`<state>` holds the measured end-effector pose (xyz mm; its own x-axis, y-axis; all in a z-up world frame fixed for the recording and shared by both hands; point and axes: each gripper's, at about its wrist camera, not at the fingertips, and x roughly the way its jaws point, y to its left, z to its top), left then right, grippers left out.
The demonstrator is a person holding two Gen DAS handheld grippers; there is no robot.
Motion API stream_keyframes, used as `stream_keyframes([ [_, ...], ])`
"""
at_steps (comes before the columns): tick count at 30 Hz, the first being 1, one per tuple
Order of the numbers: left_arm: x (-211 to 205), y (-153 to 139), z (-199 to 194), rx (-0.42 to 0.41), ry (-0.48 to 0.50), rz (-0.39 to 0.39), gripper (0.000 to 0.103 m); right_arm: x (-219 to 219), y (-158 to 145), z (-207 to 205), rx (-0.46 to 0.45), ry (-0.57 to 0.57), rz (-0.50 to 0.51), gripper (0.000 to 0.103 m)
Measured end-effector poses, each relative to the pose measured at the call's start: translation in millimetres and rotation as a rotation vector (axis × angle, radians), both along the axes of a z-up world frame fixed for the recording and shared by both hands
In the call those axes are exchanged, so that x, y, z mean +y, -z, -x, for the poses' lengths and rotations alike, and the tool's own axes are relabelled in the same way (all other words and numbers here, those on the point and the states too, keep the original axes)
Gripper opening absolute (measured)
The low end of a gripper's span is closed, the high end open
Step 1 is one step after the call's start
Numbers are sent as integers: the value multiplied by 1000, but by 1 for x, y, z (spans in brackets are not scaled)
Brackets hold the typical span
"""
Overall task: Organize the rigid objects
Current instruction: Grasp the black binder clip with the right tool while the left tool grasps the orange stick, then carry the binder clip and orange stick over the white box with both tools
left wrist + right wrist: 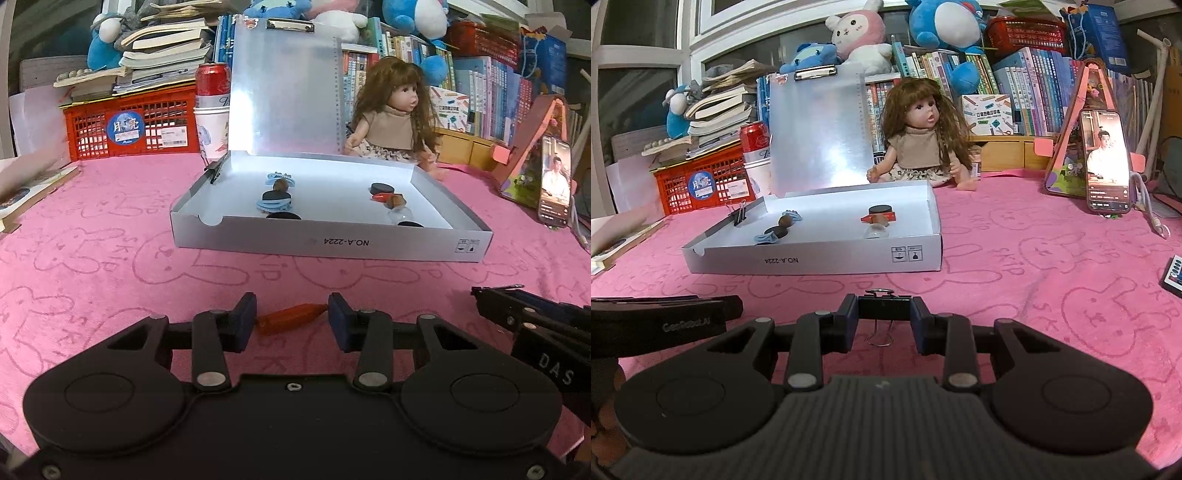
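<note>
The left gripper [291, 319] holds an orange-red clip [291, 318] crosswise between its blue pads [244, 321], just above the pink cloth [110, 266] that covers the desk. Its tips press on both ends of the clip. To its right, the right gripper [882, 317] is clamped on a black binder clip [884, 309], gripping the black body from both sides; one wire handle hangs down toward the cloth and the other sticks up.

Farther ahead on the cloth lies a shallow white box [332, 242] with its lid [284, 88] propped upright behind it. Inside, on the left, are blue hair clips [275, 203] and a brown nut-like piece [281, 184]; on the right, a black disc [381, 188], a red clip [380, 197] and a clear bottle [400, 214]. Another binder clip [740, 216] grips the box's left wall. Behind the box sits a doll [921, 136], with a red crate [129, 127] to the left and a phone [1106, 162] leaning to the right.
</note>
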<state>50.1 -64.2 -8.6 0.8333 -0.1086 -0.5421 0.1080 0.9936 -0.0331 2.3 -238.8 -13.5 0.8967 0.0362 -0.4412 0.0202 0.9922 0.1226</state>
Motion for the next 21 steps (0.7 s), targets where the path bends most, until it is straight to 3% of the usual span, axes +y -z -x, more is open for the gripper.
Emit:
stream_keyframes([
  [21,10,-23,4,-22,52,1,41,6,-9,-3,-9,-21,-10,36],
])
